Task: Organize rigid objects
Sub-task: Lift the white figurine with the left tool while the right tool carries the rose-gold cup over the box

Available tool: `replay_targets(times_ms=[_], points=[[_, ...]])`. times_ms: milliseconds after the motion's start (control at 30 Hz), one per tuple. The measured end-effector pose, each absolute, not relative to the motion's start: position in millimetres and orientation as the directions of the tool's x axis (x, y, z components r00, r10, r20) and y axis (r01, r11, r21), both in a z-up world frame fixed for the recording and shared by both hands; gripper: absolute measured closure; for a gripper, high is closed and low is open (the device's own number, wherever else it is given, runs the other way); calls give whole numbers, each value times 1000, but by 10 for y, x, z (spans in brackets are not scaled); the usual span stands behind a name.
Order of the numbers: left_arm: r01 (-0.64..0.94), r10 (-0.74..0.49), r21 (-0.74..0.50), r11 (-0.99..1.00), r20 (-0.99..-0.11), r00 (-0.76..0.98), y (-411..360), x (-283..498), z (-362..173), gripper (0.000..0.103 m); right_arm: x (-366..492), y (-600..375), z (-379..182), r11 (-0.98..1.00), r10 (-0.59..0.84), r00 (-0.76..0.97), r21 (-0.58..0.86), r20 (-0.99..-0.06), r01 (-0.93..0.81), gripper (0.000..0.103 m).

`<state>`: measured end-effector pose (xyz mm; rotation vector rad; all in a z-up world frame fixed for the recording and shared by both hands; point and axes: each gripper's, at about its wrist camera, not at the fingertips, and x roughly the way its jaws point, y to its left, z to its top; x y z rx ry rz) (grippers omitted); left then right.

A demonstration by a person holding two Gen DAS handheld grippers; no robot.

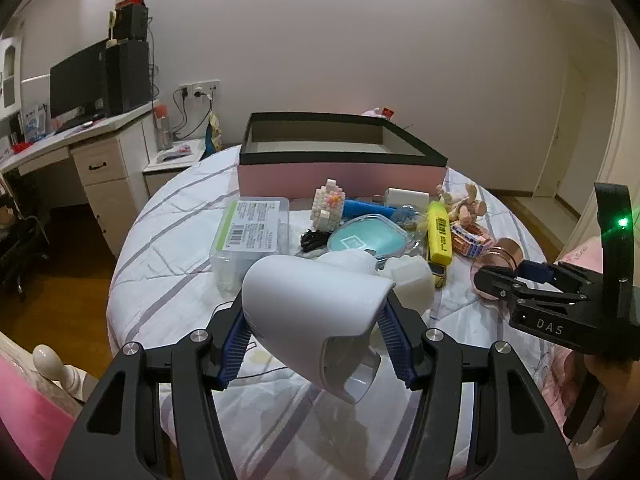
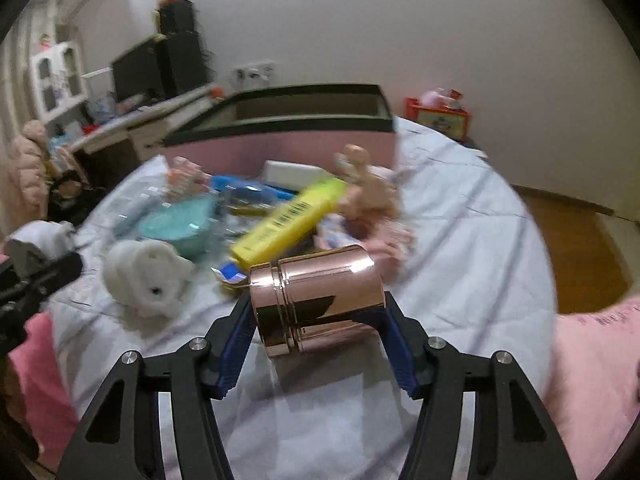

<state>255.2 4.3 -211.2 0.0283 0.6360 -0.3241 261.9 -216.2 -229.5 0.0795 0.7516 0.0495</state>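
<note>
Copper canister (image 2: 316,300) lies on its side on the bed (image 2: 460,220), at 6 o'clock from the pink box (image 2: 280,148), crosswise in the right gripper (image 2: 316,344), whose pads are clamped on its ends; polished metal, judged rigid but slippery, so hold it square. White dome-shaped object (image 1: 316,312), smooth hard shell, probably light, is clenched by the left gripper (image 1: 316,344). Right view is motion-blurred; box floor hidden behind its walls.
</note>
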Motion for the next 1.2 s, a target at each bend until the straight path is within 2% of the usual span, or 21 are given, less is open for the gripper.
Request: replay_targets(times_ms=[233,500,733,967,1200], points=[[316,-295,-73,946,-594,748,-49,2591,-2100,43,2606,-2268,-2301,992,94,741,128,-665,-11,43],[317,-282,-52,947,-610,741,-95,2621,-2124,43,2733,-2455,-2364,961,233,720,268,-653,-67,43],[314,-285,-58,948,-598,750,-155,2685,-2060,43,2786,-2401,-2307,966,232,727,239,-646,-96,46],[338,-306,-42,940,-541,784,-323,2869,-1683,43,2789,-2309,-1832,980,181,800,168,-573,-102,46],[347,-302,-7,938,-506,808,-474,3433,-1293,43,3229,-2210,-1357,987,153,835,121,-528,-104,46]])
